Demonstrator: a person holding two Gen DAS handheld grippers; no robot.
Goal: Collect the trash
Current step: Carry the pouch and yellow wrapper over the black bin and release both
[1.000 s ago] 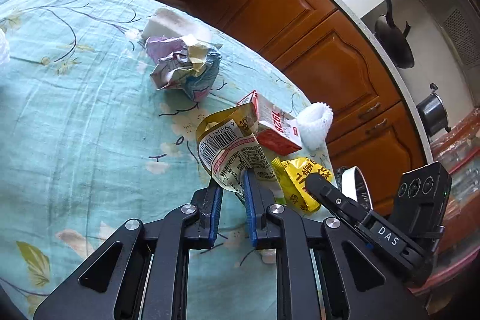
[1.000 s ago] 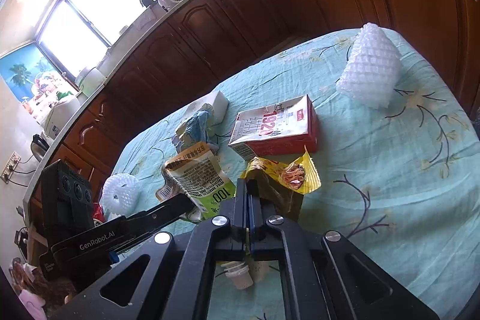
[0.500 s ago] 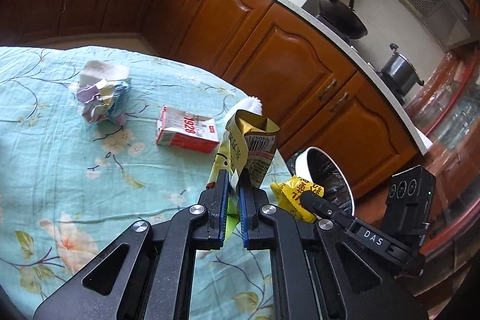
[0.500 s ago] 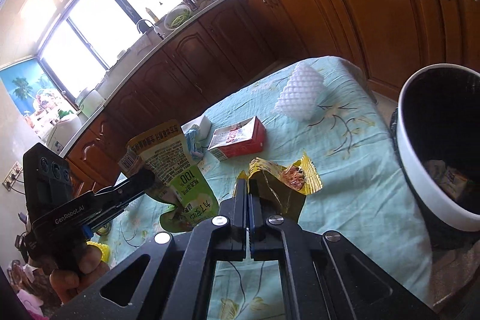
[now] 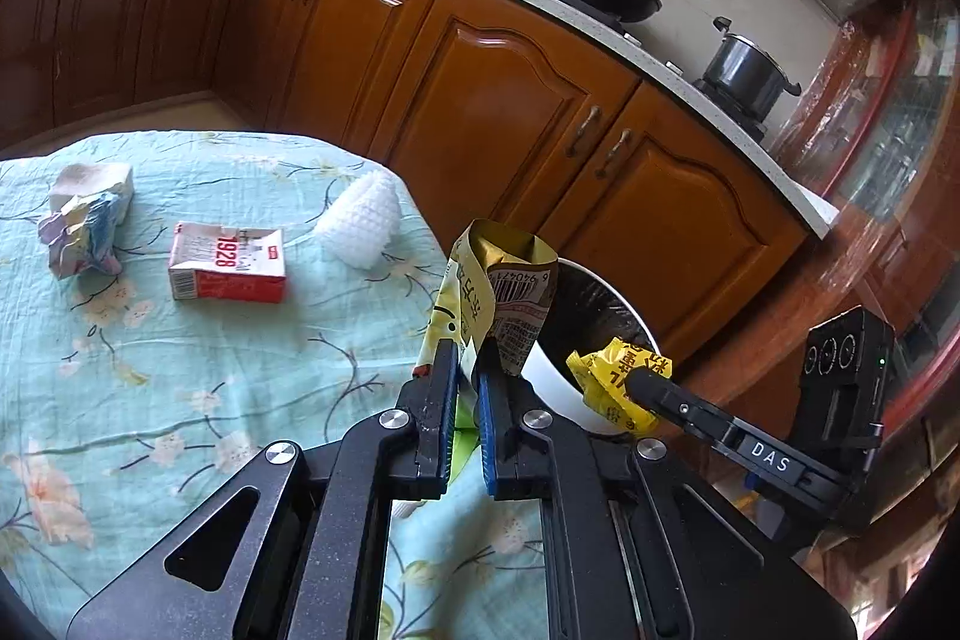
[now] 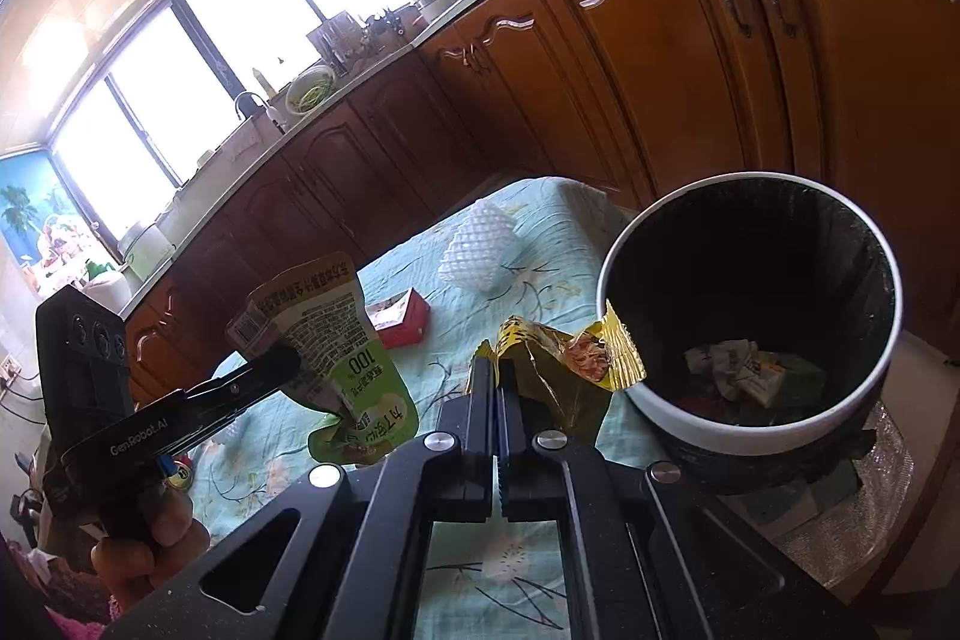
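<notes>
Nearest, the left gripper (image 5: pixel 467 361) pinches a green drink pouch (image 5: pixel 501 292) in narrow jaws at the table's edge, and the right gripper (image 6: pixel 495 382) has its jaws pressed together on a yellow wrapper (image 6: pixel 567 355). Both pieces hang just beside the white rim of the bin (image 6: pixel 690 421), which already holds some scraps, so neither is dropped yet. Farther back on the table (image 5: pixel 180 358) a red-and-white carton (image 5: pixel 227 270), a white foam net (image 5: pixel 363 220) near the far edge and a crumpled paper ball (image 5: pixel 81 238) look still to be collected.
</notes>
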